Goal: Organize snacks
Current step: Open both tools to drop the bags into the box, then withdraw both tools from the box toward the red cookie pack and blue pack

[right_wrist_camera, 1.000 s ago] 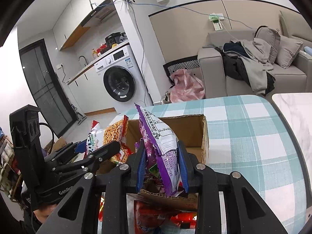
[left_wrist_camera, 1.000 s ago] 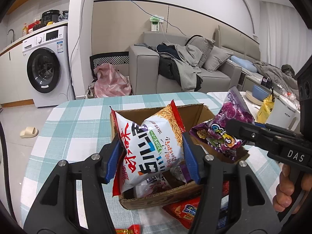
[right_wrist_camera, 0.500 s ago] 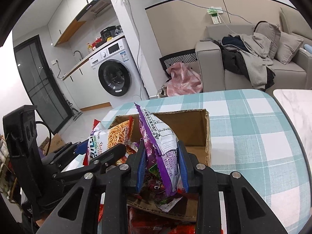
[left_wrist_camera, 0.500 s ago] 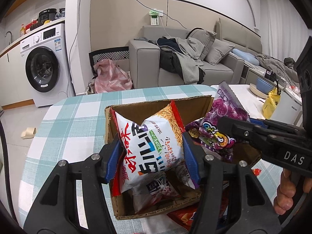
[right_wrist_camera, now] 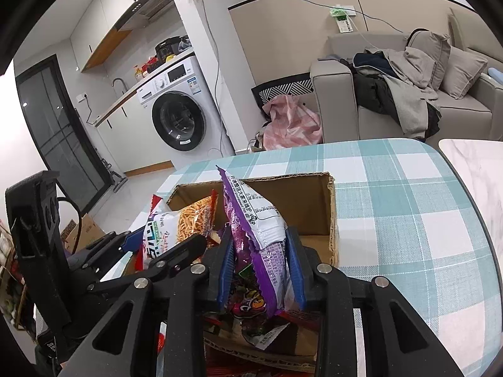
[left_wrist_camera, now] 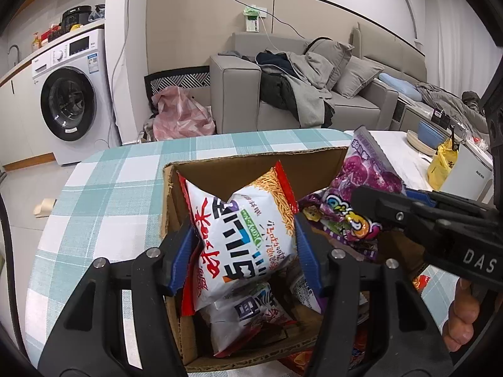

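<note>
A brown cardboard box stands on the checked table, also in the right wrist view. My left gripper is shut on a white and red noodle snack bag held upright over the box's left side; the bag also shows in the right wrist view. My right gripper is shut on a purple snack bag over the box's right side, also seen in the left wrist view. More snack bags lie inside the box.
The teal and white checked tablecloth spreads to the right and behind the box. Red snack packs lie on the table by the box's near right. A white marble counter adjoins the table. A sofa and washing machine stand behind.
Both grippers have moved forward and down with their bags, so the box now lies right under them and its inside shows more. Both grips are unchanged.
</note>
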`<move>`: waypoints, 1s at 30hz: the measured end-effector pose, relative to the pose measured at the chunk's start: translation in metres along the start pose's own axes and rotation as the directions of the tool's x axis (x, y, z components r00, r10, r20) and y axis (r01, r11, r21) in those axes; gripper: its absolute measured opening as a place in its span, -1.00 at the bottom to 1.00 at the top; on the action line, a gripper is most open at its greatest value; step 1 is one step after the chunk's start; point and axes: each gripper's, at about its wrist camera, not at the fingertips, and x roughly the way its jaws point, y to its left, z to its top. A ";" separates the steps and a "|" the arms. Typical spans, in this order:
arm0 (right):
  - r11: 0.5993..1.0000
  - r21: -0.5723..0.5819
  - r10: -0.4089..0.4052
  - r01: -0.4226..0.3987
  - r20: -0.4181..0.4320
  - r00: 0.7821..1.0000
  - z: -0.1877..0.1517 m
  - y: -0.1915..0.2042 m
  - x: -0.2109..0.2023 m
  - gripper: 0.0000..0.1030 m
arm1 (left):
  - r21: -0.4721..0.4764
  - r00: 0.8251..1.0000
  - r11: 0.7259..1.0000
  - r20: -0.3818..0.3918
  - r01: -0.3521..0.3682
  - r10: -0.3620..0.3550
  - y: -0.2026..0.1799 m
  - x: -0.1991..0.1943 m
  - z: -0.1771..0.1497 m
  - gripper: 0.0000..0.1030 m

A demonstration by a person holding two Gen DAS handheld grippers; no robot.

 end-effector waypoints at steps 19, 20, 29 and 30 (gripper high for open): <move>0.994 -0.085 -0.057 0.062 0.066 0.996 -0.010 0.005 -0.069 0.99 | -0.056 1.000 0.998 0.028 -0.009 0.011 0.009 -0.077 -0.009 0.98; 0.993 -0.086 -0.070 0.074 0.058 0.996 -0.013 0.004 -0.072 1.00 | -0.057 1.000 0.998 0.028 -0.011 0.013 0.009 -0.082 -0.011 0.98; 0.990 -0.101 -0.103 0.102 0.005 0.995 -0.044 0.007 -0.090 1.00 | -0.063 0.998 0.996 0.030 -0.059 0.061 0.020 -0.130 -0.041 0.98; 0.990 -0.101 -0.103 0.102 0.000 0.995 -0.047 0.007 -0.092 1.00 | -0.065 0.997 0.996 0.028 -0.065 0.067 0.021 -0.134 -0.046 0.98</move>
